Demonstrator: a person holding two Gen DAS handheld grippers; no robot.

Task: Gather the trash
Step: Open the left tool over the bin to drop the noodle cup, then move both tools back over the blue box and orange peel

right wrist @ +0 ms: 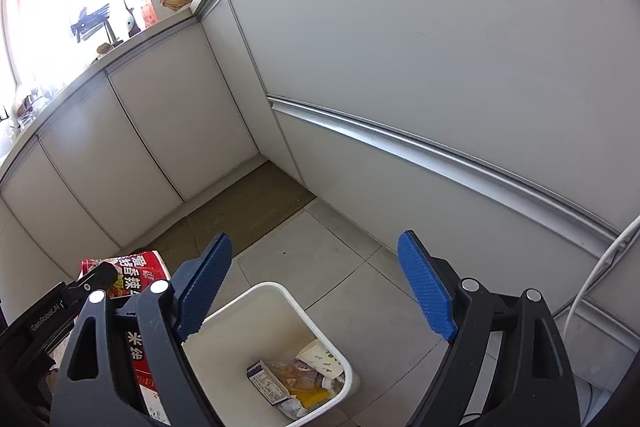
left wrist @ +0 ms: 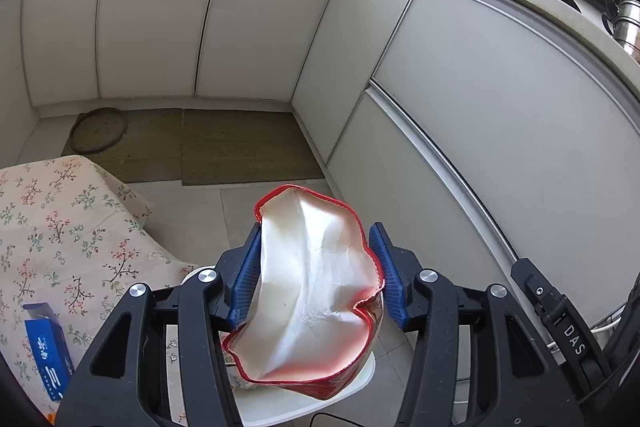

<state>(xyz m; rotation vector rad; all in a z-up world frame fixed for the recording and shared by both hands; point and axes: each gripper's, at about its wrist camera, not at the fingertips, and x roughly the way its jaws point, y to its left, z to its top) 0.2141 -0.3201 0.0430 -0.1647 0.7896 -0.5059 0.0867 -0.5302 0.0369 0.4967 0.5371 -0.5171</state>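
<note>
Your left gripper (left wrist: pixel 316 275) was clamped on an opened red snack bag (left wrist: pixel 312 291), its blue pads pressing both sides of the crumpled, white-lined pouch, whose torn mouth faced the camera. In the right wrist view the same bag (right wrist: pixel 140 271) showed at the lower left, red with printed characters, beside the black frame of that left gripper.

Your right gripper (right wrist: pixel 316 291) stood with its jaws wide apart and nothing between them, poised above a white trash bin (right wrist: pixel 280 297) on the pale tiled floor (right wrist: pixel 352 267). The bin, open-topped, already held trash: a small carton (right wrist: pixel 266 381), a yellow wrapper (right wrist: pixel 310 397) and a pale pouch (right wrist: pixel 322 359) lay at its bottom. In the left wrist view the bin's white rim (left wrist: pixel 360 385) showed just under the held bag.

White cabinet doors (left wrist: pixel 160 15) lined the kitchen corner, with a brown mat (left wrist: pixel 224 151) along their foot and a round hoop (left wrist: pixel 98 129) lying on it. A floral cloth (left wrist: pixel 60 227) covered a surface at the left, and a blue box (left wrist: pixel 46 351) lay on it. Baskets and pots stood on the counter above.
</note>
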